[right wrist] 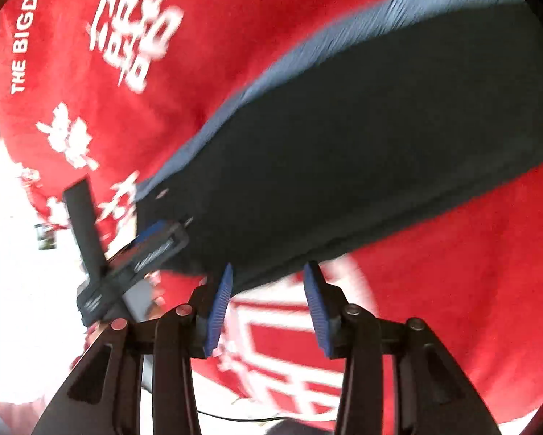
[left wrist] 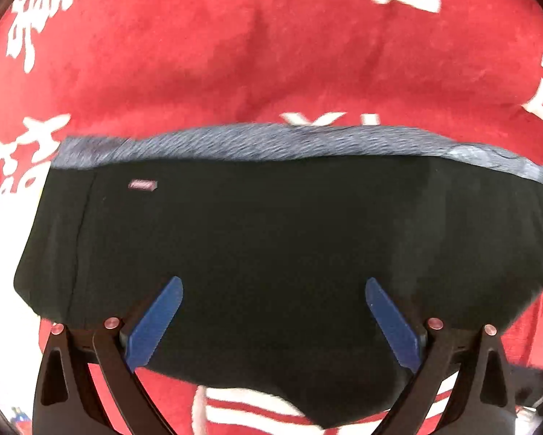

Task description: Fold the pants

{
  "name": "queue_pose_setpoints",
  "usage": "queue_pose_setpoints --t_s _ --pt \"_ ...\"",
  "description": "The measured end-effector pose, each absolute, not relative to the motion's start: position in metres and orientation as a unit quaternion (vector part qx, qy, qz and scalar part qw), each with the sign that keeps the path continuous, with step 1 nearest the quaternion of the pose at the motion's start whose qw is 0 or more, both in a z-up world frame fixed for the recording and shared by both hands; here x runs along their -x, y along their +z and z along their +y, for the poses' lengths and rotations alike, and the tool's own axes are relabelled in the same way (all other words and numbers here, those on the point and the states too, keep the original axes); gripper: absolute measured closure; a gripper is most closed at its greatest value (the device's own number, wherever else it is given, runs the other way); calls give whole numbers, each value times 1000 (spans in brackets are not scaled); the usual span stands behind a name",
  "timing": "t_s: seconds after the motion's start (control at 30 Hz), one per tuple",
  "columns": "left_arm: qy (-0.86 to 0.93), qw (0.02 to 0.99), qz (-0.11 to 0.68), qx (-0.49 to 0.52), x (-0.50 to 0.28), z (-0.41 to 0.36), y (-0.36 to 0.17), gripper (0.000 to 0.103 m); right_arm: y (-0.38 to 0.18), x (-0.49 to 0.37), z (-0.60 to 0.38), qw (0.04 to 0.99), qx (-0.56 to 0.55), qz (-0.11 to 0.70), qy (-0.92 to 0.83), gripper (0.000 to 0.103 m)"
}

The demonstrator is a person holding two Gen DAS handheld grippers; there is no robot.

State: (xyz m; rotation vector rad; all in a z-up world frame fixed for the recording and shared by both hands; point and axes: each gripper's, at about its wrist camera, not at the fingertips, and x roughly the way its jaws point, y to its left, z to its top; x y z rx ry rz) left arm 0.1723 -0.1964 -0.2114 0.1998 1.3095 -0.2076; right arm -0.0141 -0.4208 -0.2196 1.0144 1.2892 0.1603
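Both tongs (left wrist: 274, 286) (right wrist: 267, 272) spread, seemingly just above folded pants (left wrist: 253, 239).

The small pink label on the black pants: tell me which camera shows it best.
The left wrist view. There the pink label sits clear on the black pants, near the grey-blue waistband. The right wrist view shows only a faint blurred speck near the pants' end, too small to confirm as the label.

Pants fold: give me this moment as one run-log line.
pants: folded, flat on red blanket | left gripper: open above pants, holding nothing | right gripper: open at pants' near edge, pads clear
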Motion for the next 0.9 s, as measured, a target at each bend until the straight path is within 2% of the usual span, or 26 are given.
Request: queue_pose_setpoints --t_s 0.13,0.33,0.37,0.4,0.43,0.6,0.73,0.83,0.9 --pt "-88 783 608 -102 -176 -182 -211 1 -249 4 -392 664 -489 561 72 59" --pt "-102 781 605 -112 -169 -184 -208 1 -255 5 -402 662 -527 532 41 60" --pt "-106 780 606 -116 -166 -188 -207 1 -252 3 -404 664 -526 530 37 67" --pt "-108 779 606 -122 -168 -190 -215 1 -249 -2 -404 670 -515 535 28 90" --pt "-112 776 607 -133 -163 -194 -216 1 -245 -5 -405 674 -502 541 20 95" --pt "-129 767 601 -184 -124 -202 -227 1 -236 0 -388 698 -452 555 11 96" --pt "-120 776 600 -156 -120 -195 -231 1 -260 11 -390 683 -468 561 -1 97" --pt "-120 775 600 -155 -121 -195 -230 0 -253 8 -391 690 -447 569 16 96" --pt "-118 774 600 -160 -122 -196 -230 0 -247 10 -393 683 -438 584 18 87"
